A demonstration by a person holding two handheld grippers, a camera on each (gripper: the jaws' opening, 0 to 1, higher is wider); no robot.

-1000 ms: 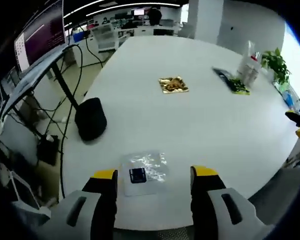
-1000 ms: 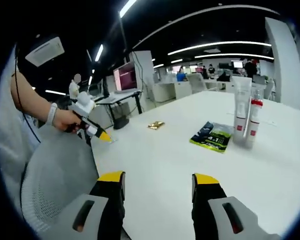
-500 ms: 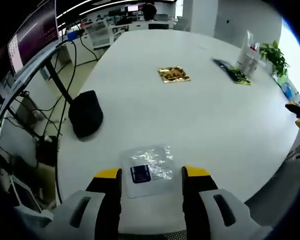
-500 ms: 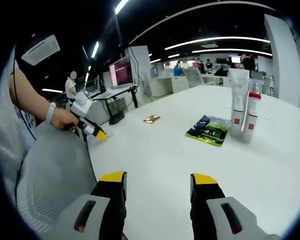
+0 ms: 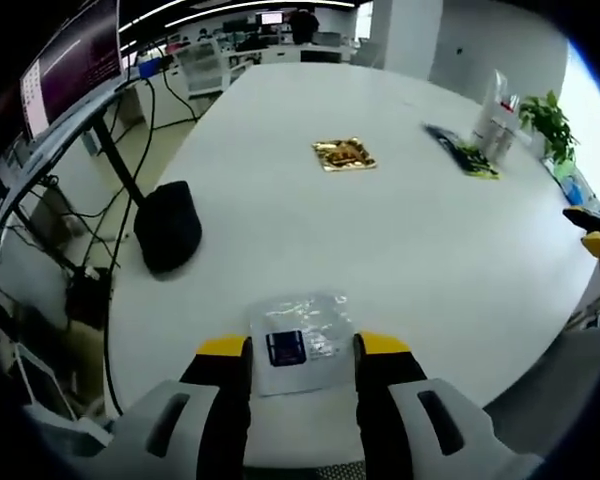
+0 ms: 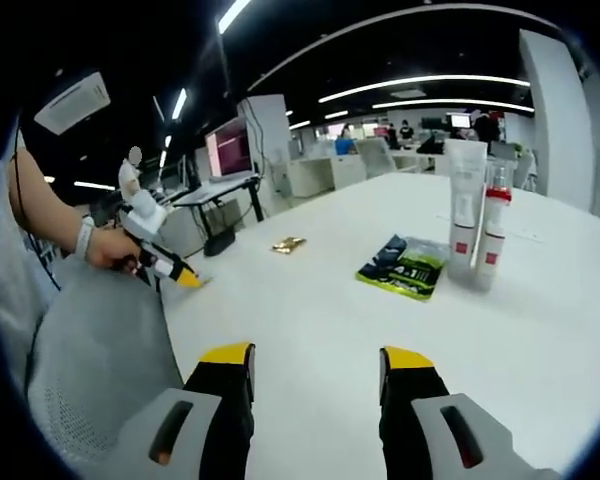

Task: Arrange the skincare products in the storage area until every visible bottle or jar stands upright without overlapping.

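A clear sachet [image 5: 298,338] with a dark blue square lies flat near the table's front edge. My left gripper [image 5: 302,345] is open, and its yellow-tipped jaws flank the sachet's two sides closely. Far across the white table [image 5: 380,240] stand two tubes [image 5: 495,120]. The right gripper view shows them upright side by side: a white tube [image 6: 463,225] and a red-capped bottle [image 6: 490,238]. My right gripper [image 6: 315,360] hangs open over bare table with nothing between its jaws. A hand holds the left gripper [image 6: 160,262] at the table's edge.
A gold packet [image 5: 344,154] lies mid-table and a green-black packet [image 5: 465,158] lies before the tubes. A plant [image 5: 547,122] stands behind them. A black bag [image 5: 168,225] sits on the floor to the left. A grey mesh chair back [image 6: 90,370] is near the right gripper.
My left gripper's jaws have narrowed from a wide gap to about the clear sachet's width. The right gripper stays open, and its view has drifted slightly.
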